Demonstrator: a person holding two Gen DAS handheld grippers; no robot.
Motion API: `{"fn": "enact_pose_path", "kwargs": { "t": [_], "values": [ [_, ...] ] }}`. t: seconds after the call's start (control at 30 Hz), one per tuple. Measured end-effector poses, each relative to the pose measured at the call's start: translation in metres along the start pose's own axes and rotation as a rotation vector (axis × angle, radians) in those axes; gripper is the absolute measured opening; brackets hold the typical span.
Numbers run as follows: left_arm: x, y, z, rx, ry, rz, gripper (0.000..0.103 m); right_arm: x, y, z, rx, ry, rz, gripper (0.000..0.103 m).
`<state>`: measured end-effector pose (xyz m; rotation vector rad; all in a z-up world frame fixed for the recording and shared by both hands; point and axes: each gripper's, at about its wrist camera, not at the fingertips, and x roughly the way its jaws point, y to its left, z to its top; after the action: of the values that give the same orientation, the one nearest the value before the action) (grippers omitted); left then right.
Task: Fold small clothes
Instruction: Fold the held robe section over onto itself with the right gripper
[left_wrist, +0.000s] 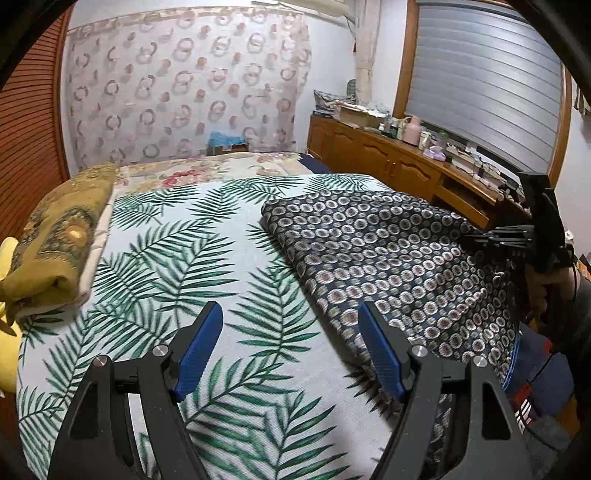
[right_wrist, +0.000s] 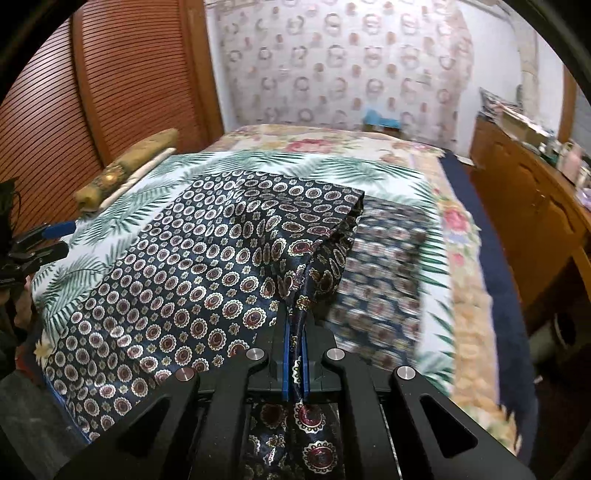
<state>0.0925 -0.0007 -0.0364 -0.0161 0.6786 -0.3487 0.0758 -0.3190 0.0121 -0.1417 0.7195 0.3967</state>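
My right hand-held gripper (right_wrist: 294, 365) pinches an edge of the dark patterned garment (right_wrist: 192, 266), lifting that side off the bed (right_wrist: 436, 266) so it can fold over the rest, which lies flat on the palm-leaf sheet (left_wrist: 155, 258). My left hand-held gripper (left_wrist: 290, 350) waits spread and empty just beside the garment's near edge, ready to pin it

A patterned garment (left_wrist: 388, 258) is lying on the right half of the bed (left_wrist: 192, 258), with a folded cloth (left_wrist: 55, 243) sitting at the bed's left edge. The right gripper (right_wrist: 294, 354) is pinching the garment's near edge, lifting it above the layer beneath. The left gripper (left_wrist: 291, 350) is hovering over the bed, just left of the garment.
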Motion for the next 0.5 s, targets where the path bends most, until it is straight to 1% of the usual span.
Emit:
{"fn": "enact_pose_path", "kwargs": {
  "t": [0.17,0.33,0.37,0.4,0.43,0.47,0.5],
  "values": [
    [0.012,-0.010,0.006,0.019,0.021,-0.020,0.076,-0.011,0.000,-0.004,0.002,0.014,-0.063,0.004],
    [0.024,-0.019,0.014,0.039,0.039,-0.037,0.076,-0.014,0.004,0.002,0.021,-0.007,-0.124,0.005],
    [0.026,-0.021,0.014,0.042,0.042,-0.040,0.076,-0.012,0.008,0.003,0.028,-0.008,-0.125,0.015],
    [0.029,-0.023,0.015,0.044,0.047,-0.043,0.076,-0.012,0.010,0.003,0.032,-0.005,-0.138,0.020],
    [0.032,-0.025,0.017,0.047,0.052,-0.046,0.076,-0.011,0.012,0.002,0.030,-0.001,-0.155,0.027],
    [0.036,-0.026,0.018,0.052,0.059,-0.050,0.076,-0.010,0.014,0.002,0.032,0.004,-0.164,0.034],
    [0.040,-0.027,0.019,0.056,0.067,-0.050,0.076,-0.008,0.014,0.002,0.035,0.005,-0.162,0.038]
  ]
}}
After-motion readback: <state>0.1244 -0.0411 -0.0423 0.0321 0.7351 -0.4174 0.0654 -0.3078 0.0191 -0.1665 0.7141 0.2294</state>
